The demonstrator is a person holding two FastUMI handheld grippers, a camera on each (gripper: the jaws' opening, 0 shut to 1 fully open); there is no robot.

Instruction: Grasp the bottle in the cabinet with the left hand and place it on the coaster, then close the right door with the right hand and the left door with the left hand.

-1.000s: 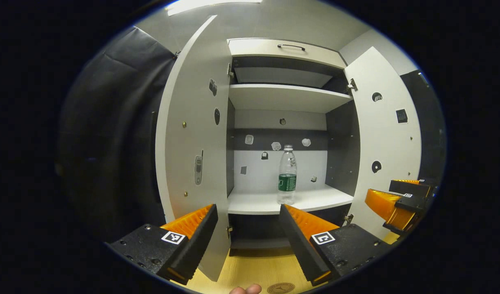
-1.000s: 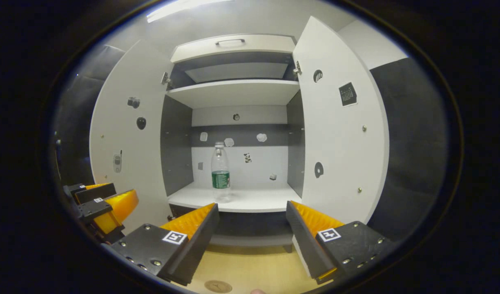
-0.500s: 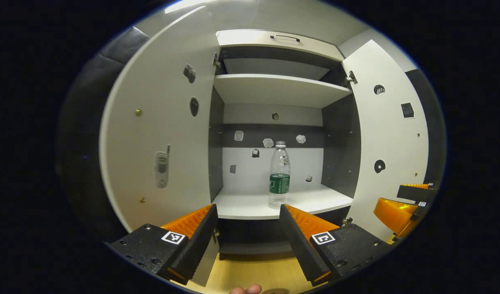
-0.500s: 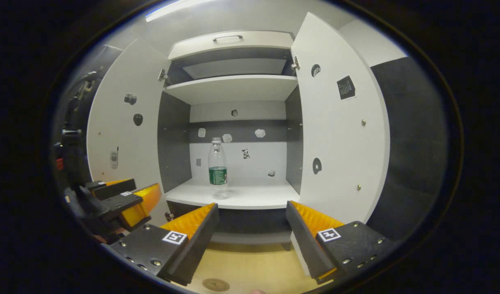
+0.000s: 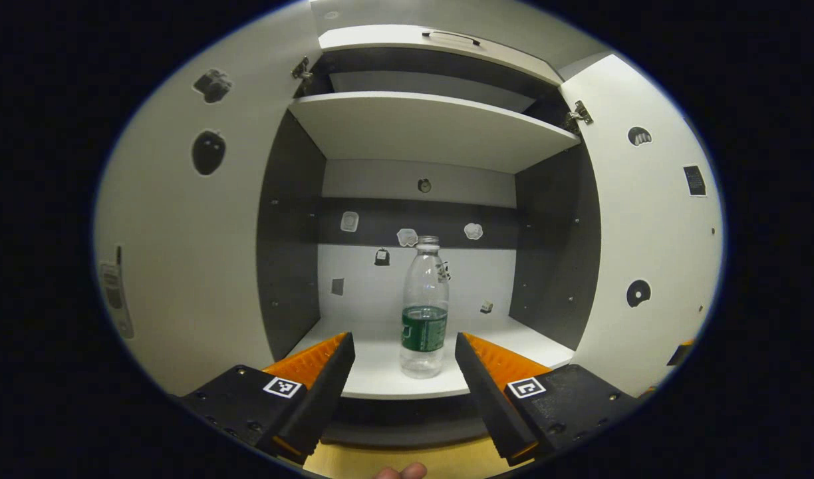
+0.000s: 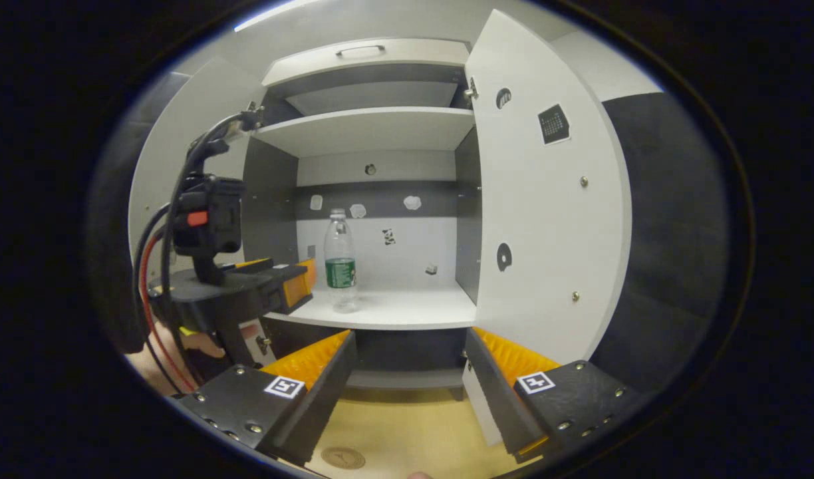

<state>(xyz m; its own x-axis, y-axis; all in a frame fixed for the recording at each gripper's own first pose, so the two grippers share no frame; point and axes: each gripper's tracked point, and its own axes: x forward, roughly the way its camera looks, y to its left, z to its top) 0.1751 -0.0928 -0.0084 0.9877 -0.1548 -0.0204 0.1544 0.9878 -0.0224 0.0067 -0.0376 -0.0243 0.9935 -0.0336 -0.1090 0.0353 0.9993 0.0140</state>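
Clear plastic water bottle (image 5: 423,309) standing upright on the cabinet's lower shelf (image 5: 387,372), apparently near empty. Likely light, thin-walled, easily crushed or tipped. Best taken around the green label band. Left claw (image 5: 402,349) spread wide, just short of it. Right claw (image 6: 410,346) wide open, holding nothing, over the desk (image 6: 407,432) near the coaster (image 6: 343,458).

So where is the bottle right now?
The bottle stands upright on the cabinet's lower shelf, centred just beyond the open left gripper in the left gripper view.
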